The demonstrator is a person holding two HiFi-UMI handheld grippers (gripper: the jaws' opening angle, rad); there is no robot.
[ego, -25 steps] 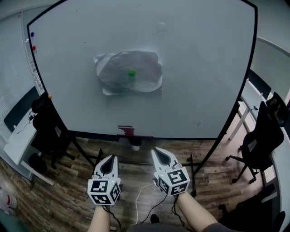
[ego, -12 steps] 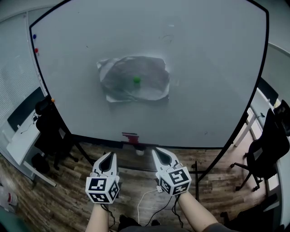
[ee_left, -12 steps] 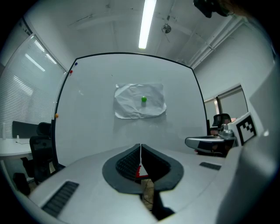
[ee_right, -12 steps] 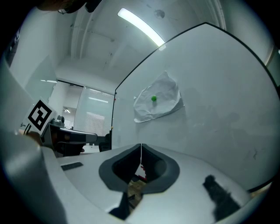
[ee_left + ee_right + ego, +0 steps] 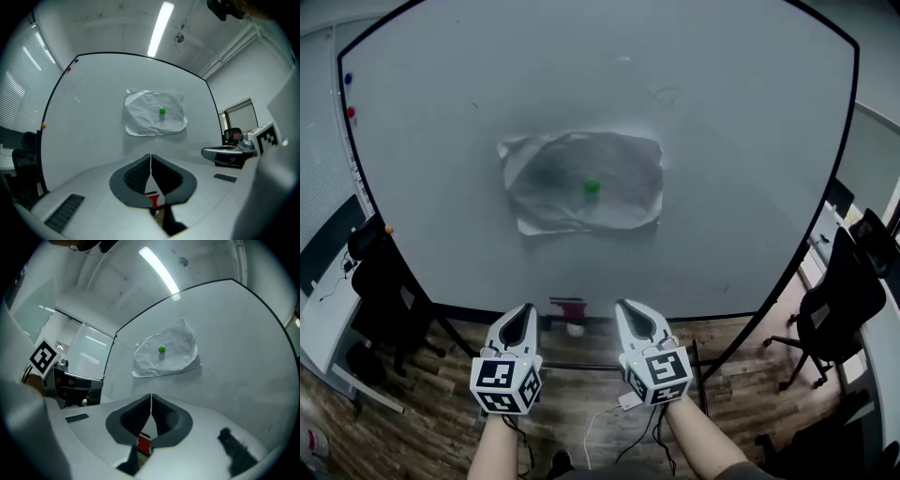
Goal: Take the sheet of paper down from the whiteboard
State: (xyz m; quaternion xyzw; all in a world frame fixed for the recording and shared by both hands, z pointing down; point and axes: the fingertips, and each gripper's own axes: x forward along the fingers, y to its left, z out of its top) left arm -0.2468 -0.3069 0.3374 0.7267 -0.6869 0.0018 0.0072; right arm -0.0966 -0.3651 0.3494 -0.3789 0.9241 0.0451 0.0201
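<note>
A crumpled white sheet of paper point(image 5: 581, 181) hangs on the whiteboard point(image 5: 731, 169), pinned near its middle by a small green magnet point(image 5: 592, 187). The same sheet point(image 5: 154, 118) and magnet point(image 5: 161, 111) show ahead in the left gripper view, and the sheet point(image 5: 166, 354) with its magnet point(image 5: 161, 349) in the right gripper view. My left gripper point(image 5: 522, 314) and right gripper point(image 5: 630, 311) are held side by side below the board, well short of the sheet. Both are shut with nothing between the jaws, as seen on the left gripper point(image 5: 150, 157) and right gripper point(image 5: 151, 397).
A red eraser point(image 5: 569, 307) sits on the board's bottom tray. Small magnets point(image 5: 351, 112) cling near the board's top left edge. Black office chairs stand at the left point(image 5: 380, 272) and right point(image 5: 844, 291), with desks behind them. A cable point(image 5: 600, 427) lies on the wooden floor.
Both grippers have risen and moved toward the whiteboard, keeping side by side and shut. The board and the sheet now look larger and closer in the head view.
</note>
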